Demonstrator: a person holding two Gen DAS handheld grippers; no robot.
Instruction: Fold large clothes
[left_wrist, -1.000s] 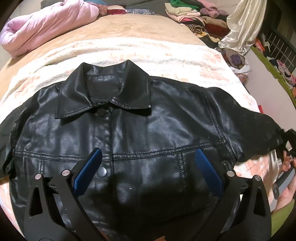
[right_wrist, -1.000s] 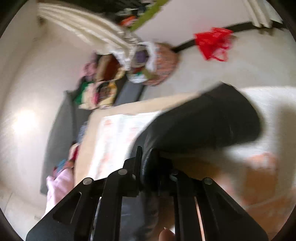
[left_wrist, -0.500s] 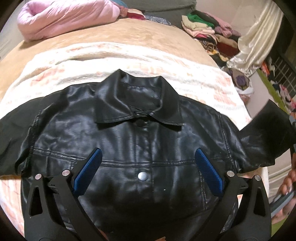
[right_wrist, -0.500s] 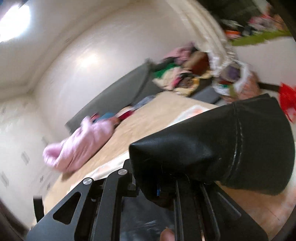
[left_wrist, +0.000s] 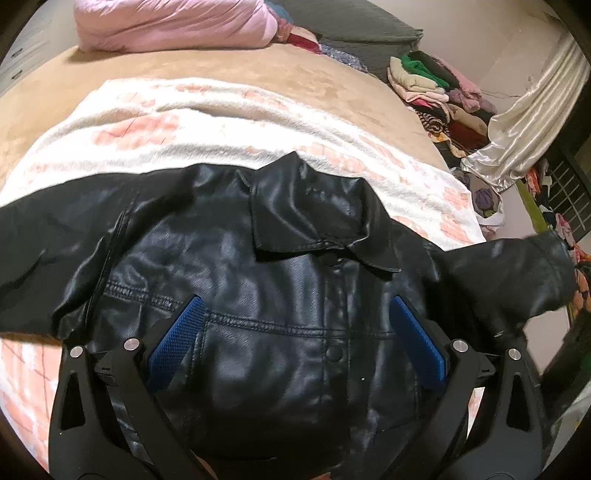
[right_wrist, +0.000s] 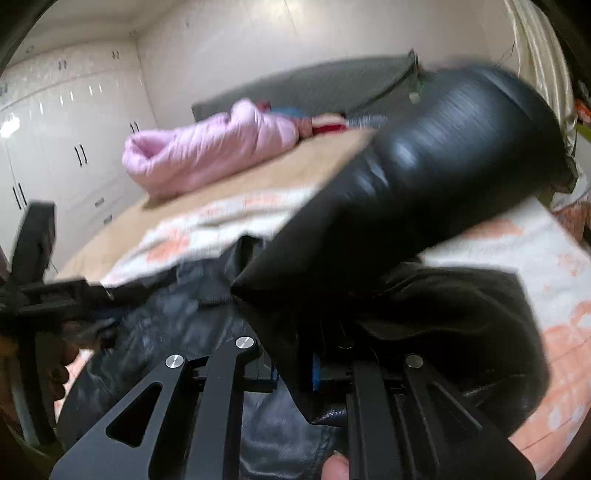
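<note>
The left gripper (left_wrist: 295, 343) is hovering with its jaws apart and empty over the chest of the black jacket (left_wrist: 258, 314), which is lying face up on the blanket near the bed's front edge. At the bed's right edge, the right gripper (right_wrist: 295, 369), clamped on the sleeve (right_wrist: 424, 177), is now swinging it inward over the jacket; a second ago that sleeve was stretched outward, so the first fold is probably beginning.
</note>
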